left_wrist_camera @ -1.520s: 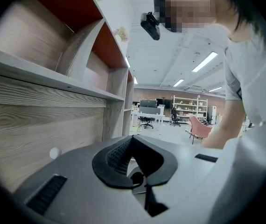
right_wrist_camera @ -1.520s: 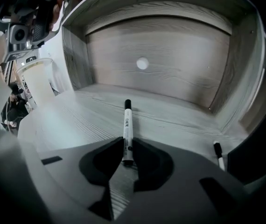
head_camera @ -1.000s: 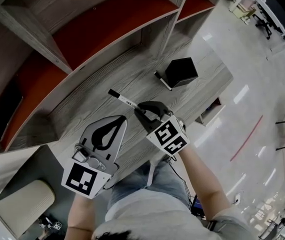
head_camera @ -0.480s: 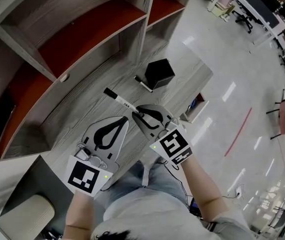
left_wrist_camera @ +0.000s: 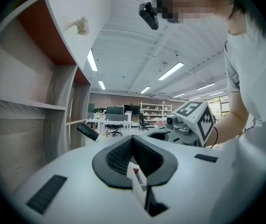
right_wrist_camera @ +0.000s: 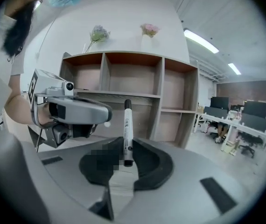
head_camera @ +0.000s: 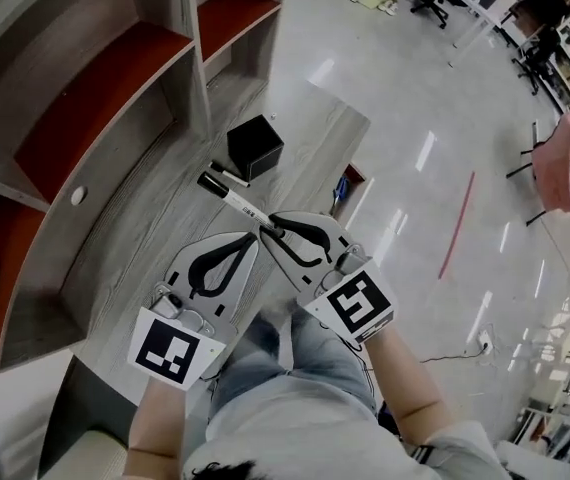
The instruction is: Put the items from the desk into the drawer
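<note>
My right gripper is shut on the lower end of a black-and-white marker, which juts out over the grey wooden desk. In the right gripper view the marker stands upright between the jaws of the right gripper. My left gripper hovers just beside it, shut with nothing in it. A second marker lies on the desk next to a black box. Below the desk's far end, a small part of an open drawer shows.
Wooden shelving with red back panels rises behind the desk. Shiny floor spreads to the right, with office desks and chairs far off. A grey chair seat sits at lower left beside my legs.
The view has swung along the desk. Both grippers, the right one still holding the marker, now sit closer to the black box and the desk's far end.
</note>
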